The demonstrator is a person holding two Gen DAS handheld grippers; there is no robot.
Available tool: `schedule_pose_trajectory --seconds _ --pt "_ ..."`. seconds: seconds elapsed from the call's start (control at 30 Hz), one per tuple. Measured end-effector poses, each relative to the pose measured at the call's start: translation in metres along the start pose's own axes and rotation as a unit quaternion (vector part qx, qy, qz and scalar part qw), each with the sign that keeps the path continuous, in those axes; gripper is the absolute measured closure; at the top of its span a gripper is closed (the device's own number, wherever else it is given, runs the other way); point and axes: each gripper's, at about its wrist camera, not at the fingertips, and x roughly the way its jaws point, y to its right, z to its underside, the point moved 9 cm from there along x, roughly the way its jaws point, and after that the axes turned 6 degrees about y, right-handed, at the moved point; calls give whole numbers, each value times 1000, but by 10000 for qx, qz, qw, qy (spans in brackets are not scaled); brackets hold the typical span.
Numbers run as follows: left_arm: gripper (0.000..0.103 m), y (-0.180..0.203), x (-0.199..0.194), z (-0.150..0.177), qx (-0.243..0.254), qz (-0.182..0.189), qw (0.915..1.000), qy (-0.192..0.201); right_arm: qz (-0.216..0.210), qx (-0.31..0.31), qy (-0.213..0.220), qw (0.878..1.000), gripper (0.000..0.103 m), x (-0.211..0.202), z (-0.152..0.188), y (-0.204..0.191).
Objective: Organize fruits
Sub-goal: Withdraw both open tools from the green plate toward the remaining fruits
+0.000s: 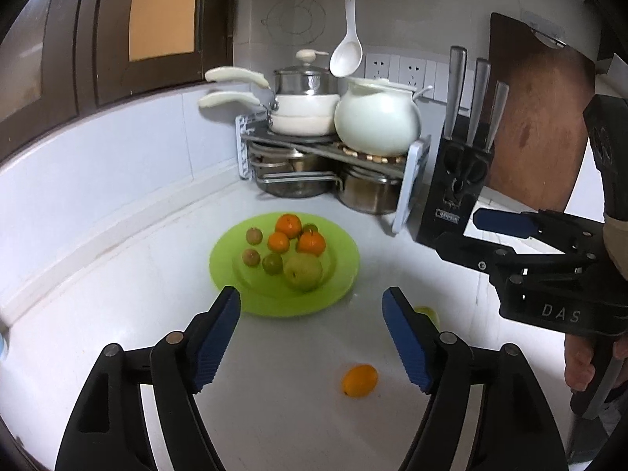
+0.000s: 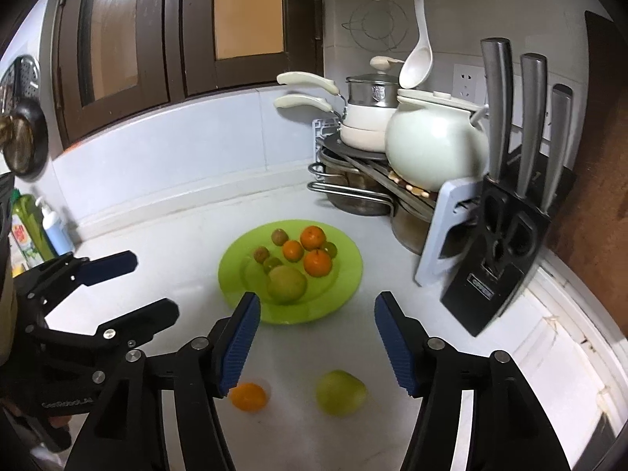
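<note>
A green plate [image 1: 223, 263] [image 2: 231, 274] on the white counter holds oranges [image 1: 288, 224], a green pear [image 1: 303, 271] and small brownish fruits. Nearer the cameras, a loose orange [image 1: 359, 380] [image 2: 249, 395] and a loose green pear [image 2: 340, 392] lie on the counter. In the left wrist view my right finger half hides that pear [image 1: 429, 312]. My left gripper [image 1: 312, 302] [image 2: 155, 284] is open and empty, above the counter just short of the plate. My right gripper [image 2: 317, 306] [image 1: 457, 229] is open too, with nothing between its pads.
A black knife block [image 1: 451, 180] [image 2: 498, 267] stands right of the plate. Behind it a corner rack [image 1: 325, 149] carries white pots and steel pans. A wooden cutting board [image 1: 537, 117] leans on the wall. Bottles [image 2: 27, 227] stand at far left.
</note>
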Motion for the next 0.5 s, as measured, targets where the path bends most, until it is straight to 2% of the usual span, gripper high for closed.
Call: schedule_pose_trajectory --seconds 0.27,0.5 --pt "25 12 -4 25 276 -248 9992 138 102 -156 -118 9998 42 -2 25 6" --pt "25 28 7 55 462 -182 9987 -152 187 -249 -302 9991 42 3 54 16"
